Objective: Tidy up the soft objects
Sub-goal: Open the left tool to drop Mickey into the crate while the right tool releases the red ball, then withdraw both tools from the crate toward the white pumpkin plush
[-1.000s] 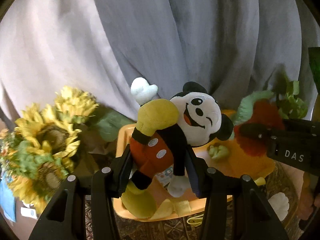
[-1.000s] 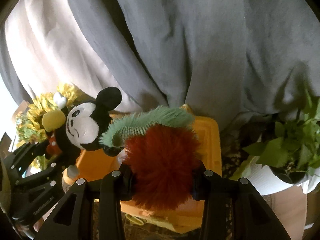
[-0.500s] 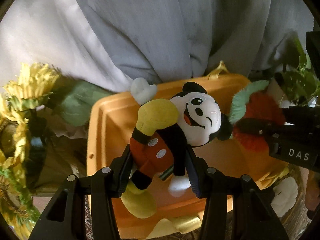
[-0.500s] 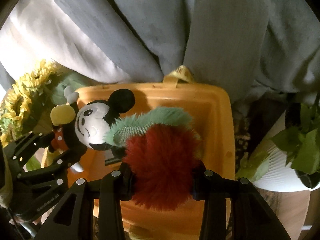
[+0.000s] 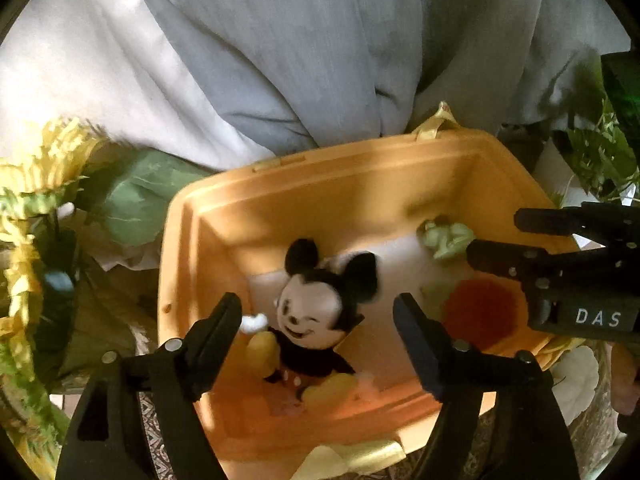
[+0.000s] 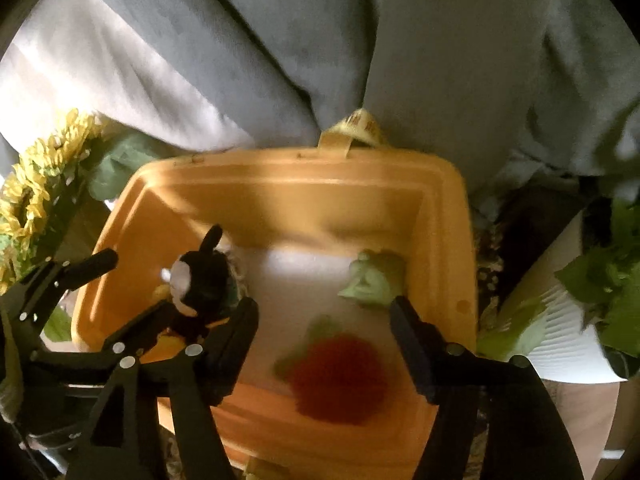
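An orange plastic bin (image 5: 360, 184) stands below both grippers; it also shows in the right wrist view (image 6: 304, 184). A Mickey Mouse plush (image 5: 316, 320) lies inside it on the left, and appears in the right wrist view (image 6: 200, 284). A red furry plush with green leaves (image 6: 336, 384) lies inside on the right, also visible in the left wrist view (image 5: 480, 312). A small green plush (image 6: 372, 284) rests at the bin's far right. My left gripper (image 5: 318, 320) is open and empty above Mickey. My right gripper (image 6: 324, 328) is open and empty above the red plush.
Artificial sunflowers (image 5: 32, 208) stand left of the bin. A potted green plant in a white pot (image 6: 592, 320) stands to its right. Grey and white curtains (image 5: 280, 60) hang close behind. A patterned cloth covers the table.
Both grippers have opened and let go. The Mickey plush and the red furry plush have dropped into the orange bin. Both views now look down into the bin.
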`<state>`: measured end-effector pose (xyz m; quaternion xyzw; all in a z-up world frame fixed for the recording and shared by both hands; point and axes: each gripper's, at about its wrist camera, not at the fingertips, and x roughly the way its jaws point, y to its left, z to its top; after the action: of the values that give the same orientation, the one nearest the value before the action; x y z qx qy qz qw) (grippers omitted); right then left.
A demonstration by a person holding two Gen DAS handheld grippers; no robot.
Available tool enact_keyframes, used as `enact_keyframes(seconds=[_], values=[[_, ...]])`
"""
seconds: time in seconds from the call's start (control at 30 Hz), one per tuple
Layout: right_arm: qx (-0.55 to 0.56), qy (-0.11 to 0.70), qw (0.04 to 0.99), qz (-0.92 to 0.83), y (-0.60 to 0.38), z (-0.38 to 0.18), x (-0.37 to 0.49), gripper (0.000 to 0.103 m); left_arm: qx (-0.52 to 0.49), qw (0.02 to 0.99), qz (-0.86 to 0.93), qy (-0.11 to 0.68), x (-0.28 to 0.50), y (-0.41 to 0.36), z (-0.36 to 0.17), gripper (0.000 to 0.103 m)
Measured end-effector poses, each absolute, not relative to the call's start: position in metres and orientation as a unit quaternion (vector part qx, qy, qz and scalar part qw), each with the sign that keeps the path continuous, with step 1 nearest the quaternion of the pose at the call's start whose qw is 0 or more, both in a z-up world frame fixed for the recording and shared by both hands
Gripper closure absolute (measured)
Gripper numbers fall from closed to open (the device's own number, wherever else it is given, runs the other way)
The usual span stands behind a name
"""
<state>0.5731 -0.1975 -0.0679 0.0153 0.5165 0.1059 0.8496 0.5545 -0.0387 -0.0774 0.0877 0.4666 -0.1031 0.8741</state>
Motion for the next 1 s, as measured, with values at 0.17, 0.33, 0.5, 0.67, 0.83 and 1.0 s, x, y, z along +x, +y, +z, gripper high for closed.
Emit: enact_keyframes(seconds=[0.17,0.33,0.5,0.67,0.83,1.0], values=[[0.003,0.482,0.871,0.095,-0.202,-0.043,0.554,0.034,0.083,0.890,-0.088,0.439,0.538,-0.038,-0.058,0.022],[0.009,0.455,0.886,0.089,-0.208,-0.019,0.533,0.034,0.085,0.914,-0.074,0.390,0.510,-0.041,-0.029,0.020],[0.011,0.420,0.905,0.072,-0.220,0.008,0.510,0.034,0.079,0.928,-0.074,0.357,0.487,-0.042,-0.005,0.019],[-0.007,0.378,0.925,0.044,-0.228,0.034,0.482,0.033,0.076,0.940,-0.076,0.323,0.464,-0.046,0.013,0.016],[-0.007,0.340,0.940,0.023,-0.237,0.052,0.451,0.023,0.072,0.948,-0.090,0.297,0.438,-0.052,0.027,0.013],[-0.022,0.315,0.949,0.001,-0.244,0.060,0.424,0.021,0.081,0.952,-0.097,0.279,0.414,-0.060,0.034,0.012]])
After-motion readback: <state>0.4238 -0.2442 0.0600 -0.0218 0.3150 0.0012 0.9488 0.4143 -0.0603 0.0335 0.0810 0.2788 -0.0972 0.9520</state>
